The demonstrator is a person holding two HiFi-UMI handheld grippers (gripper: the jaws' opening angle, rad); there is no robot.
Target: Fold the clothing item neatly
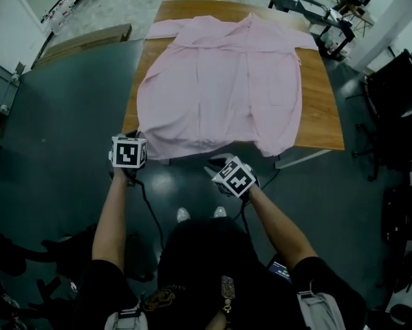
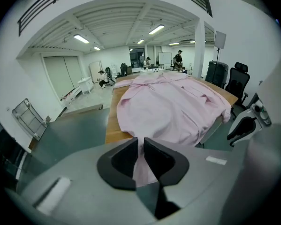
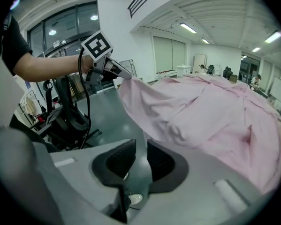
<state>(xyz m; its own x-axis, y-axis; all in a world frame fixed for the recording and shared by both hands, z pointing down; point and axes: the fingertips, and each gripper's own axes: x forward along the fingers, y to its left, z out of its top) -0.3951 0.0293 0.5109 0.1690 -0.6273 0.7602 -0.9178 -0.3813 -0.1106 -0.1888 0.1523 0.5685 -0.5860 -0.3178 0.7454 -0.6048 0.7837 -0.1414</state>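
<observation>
A pale pink button-front shirt (image 1: 219, 81) lies spread over a wooden tabletop (image 1: 322, 108), collar at the far end, both sleeves stretched out sideways along the far edge. The cloth is mostly smooth, with soft wrinkles down the front and a bunched fold at the near right corner. Its hem spills over the near edge, and the near right corner droops lower than the rest. The left hand-held gripper (image 2: 140, 146) has its jaws drawn narrow and pinching the hem's near left corner, so that a strip of pink cloth runs taut from the tabletop out to the jaws. The right hand-held gripper (image 3: 141, 156) stands with a clear gap between its jaws, just beside the hanging hem, holding nothing; only the floor and a white shoe (image 3: 134, 198) show through the gap. Bare wood shows in a strip along each side of the shirt, wider at the right. The dark floor (image 1: 68, 115) lies open to the left and in front of the tabletop; black office chairs (image 1: 398, 95) stand off to the right. The hem hides the tabletop's near edge, and in the head view each marker cube covers its own jaws. People in the far room are too small to make out.
</observation>
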